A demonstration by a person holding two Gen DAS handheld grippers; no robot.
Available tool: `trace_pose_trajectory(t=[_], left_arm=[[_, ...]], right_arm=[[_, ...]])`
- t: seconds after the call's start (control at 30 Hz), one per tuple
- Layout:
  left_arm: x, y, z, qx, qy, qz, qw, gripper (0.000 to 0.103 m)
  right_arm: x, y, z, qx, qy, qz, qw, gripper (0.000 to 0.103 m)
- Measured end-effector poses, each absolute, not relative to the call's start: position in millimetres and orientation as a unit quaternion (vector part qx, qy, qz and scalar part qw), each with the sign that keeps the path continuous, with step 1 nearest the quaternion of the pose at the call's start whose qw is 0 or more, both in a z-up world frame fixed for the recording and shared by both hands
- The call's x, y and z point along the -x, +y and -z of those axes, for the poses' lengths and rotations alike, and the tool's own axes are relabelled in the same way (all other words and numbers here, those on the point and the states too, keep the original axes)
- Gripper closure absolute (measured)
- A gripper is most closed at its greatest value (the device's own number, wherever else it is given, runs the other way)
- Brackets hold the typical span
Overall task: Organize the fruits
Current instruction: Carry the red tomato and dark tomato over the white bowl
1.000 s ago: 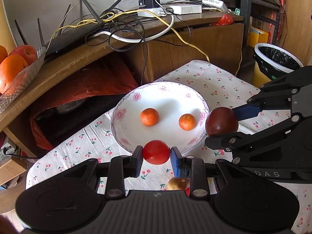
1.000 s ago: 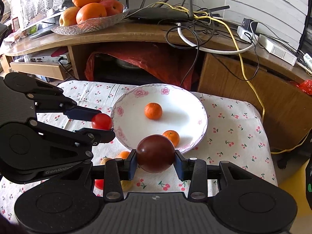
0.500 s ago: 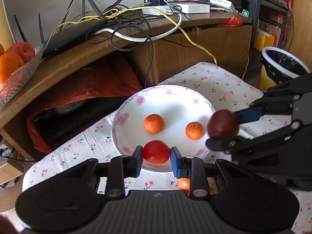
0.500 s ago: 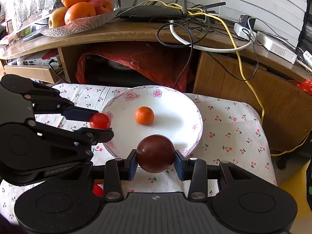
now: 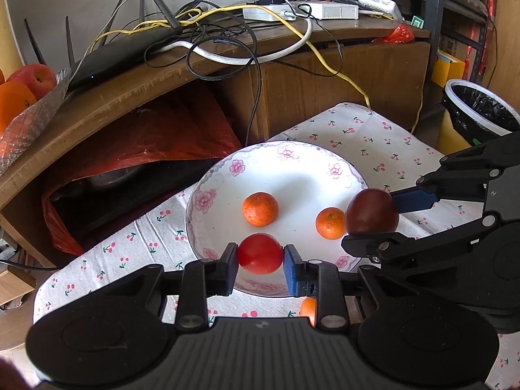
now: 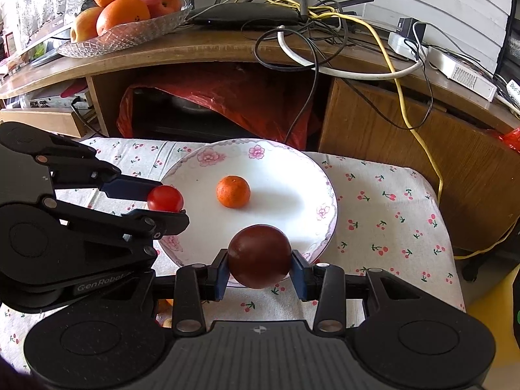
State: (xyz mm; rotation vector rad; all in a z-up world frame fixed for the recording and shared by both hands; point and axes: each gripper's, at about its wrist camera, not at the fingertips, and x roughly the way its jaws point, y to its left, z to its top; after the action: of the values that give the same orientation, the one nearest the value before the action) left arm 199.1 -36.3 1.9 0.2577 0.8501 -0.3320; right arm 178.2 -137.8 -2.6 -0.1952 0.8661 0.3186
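Note:
A white floral plate rests on the cherry-print cloth. Two mandarins lie in it, one near the middle and a smaller one to its right. My left gripper is shut on a red tomato over the plate's near-left rim. My right gripper is shut on a dark red plum above the plate's right rim. Another orange fruit shows on the cloth below my left fingers.
A wooden desk behind the table carries tangled cables, a router and a glass dish of oranges and apples. A red plastic bag fills the shelf below. A lined bin stands at the right.
Both grippers have moved forward over the plate with their fruit still held. The tomato now hangs inside the near rim and the plum at the right rim.

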Motion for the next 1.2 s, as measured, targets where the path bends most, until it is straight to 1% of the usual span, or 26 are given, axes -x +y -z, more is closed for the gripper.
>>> trace_pose_trajectory(t=[0.8, 1.2], left_arm=[[-213, -35, 13, -0.118, 0.422, 0.148, 0.886, 0.066], [-220, -31, 17, -0.105, 0.428, 0.146, 0.886, 0.066]], right_arm=[[-194, -137, 16, 0.087, 0.427, -0.152, 0.887, 0.069], [-197, -135, 17, 0.100, 0.414, -0.152, 0.892, 0.068]])
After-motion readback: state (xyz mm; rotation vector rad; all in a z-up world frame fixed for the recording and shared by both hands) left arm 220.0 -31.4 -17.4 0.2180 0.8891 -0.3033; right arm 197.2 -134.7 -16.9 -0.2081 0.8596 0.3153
